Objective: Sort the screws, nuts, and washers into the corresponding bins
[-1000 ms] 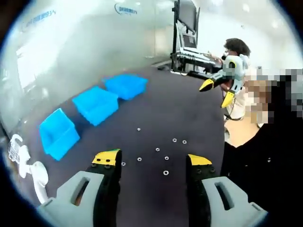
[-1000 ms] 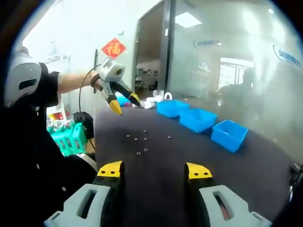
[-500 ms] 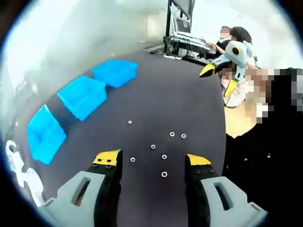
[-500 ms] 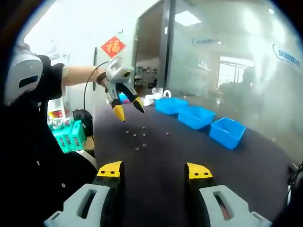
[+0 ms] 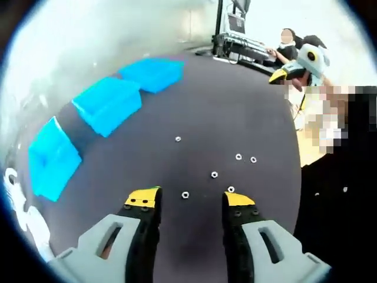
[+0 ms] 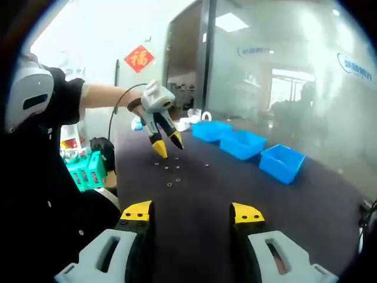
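Three blue bins point(image 5: 109, 105) are seen in a row along the far side of a dark table point(image 5: 235, 118) in the left gripper view, and the same row of bins is picked out in the right gripper view at point(image 6: 244, 144). Several small metal fasteners are scattered on the table well apart from the bins; whether each is a nut or a washer cannot be told at this size. One small ring-shaped piece point(image 5: 185, 194) is seen lying on the table between the tips of the left gripper point(image 5: 189, 200), whose yellow-tipped jaws are held apart with nothing between them but that piece on the surface below. Another piece point(image 5: 231, 189) is seen just beside the right-hand jaw tip, and others point(image 5: 245, 158) lie farther out, with a single one point(image 5: 178, 139) nearer the bins. In the right gripper view, the left gripper point(image 6: 166, 145) is shown held by an outstretched arm, pointed down just above the cluster of fasteners point(image 6: 174, 170). The right gripper point(image 6: 191, 213) is held over the near part of the table, its jaws spread wide and empty, well apart from the fasteners. A green crate point(image 6: 87, 170) is seen beside the table edge.
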The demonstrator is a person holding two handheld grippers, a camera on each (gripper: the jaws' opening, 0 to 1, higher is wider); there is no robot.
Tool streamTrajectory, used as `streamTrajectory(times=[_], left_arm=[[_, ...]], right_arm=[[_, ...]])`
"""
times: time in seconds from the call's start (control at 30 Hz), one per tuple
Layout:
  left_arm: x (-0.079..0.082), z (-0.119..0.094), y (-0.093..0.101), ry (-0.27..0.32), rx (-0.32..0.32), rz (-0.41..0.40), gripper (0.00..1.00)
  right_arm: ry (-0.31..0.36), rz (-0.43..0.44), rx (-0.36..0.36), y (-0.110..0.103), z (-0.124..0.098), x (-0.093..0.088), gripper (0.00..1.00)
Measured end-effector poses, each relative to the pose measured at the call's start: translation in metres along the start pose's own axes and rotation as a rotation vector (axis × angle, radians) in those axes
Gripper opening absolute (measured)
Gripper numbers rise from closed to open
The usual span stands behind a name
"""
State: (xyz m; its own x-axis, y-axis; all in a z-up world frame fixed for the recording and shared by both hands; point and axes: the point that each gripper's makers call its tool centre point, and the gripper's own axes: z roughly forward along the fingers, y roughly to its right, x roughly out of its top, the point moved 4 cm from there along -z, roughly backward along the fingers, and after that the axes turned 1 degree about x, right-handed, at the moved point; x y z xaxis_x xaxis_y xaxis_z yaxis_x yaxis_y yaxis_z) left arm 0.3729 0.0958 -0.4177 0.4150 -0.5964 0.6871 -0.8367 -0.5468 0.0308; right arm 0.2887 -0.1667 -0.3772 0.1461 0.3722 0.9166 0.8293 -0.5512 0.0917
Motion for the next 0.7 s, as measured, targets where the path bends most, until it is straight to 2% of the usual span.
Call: streamTrajectory(times=[0.2, 0.47, 0.7], left_arm=[[-0.001, 0.006, -0.003, -0.001, 0.008, 0.009, 0.30], [-0.009, 0.011, -0.007, 0.000, 0.008, -0.020, 0.25], [-0.009, 0.012, -0.013, 0.022, 0.027, -0.036, 0.20]], right_arm=[[-0.001, 0.007, -0.002, 0.000, -0.001, -0.001, 0.46], [-0.006, 0.004, 0.006, -0.003, 0.001, -0.002, 0.46], [-0.013, 0.004, 0.006, -0.004, 0.002, -0.004, 0.46]])
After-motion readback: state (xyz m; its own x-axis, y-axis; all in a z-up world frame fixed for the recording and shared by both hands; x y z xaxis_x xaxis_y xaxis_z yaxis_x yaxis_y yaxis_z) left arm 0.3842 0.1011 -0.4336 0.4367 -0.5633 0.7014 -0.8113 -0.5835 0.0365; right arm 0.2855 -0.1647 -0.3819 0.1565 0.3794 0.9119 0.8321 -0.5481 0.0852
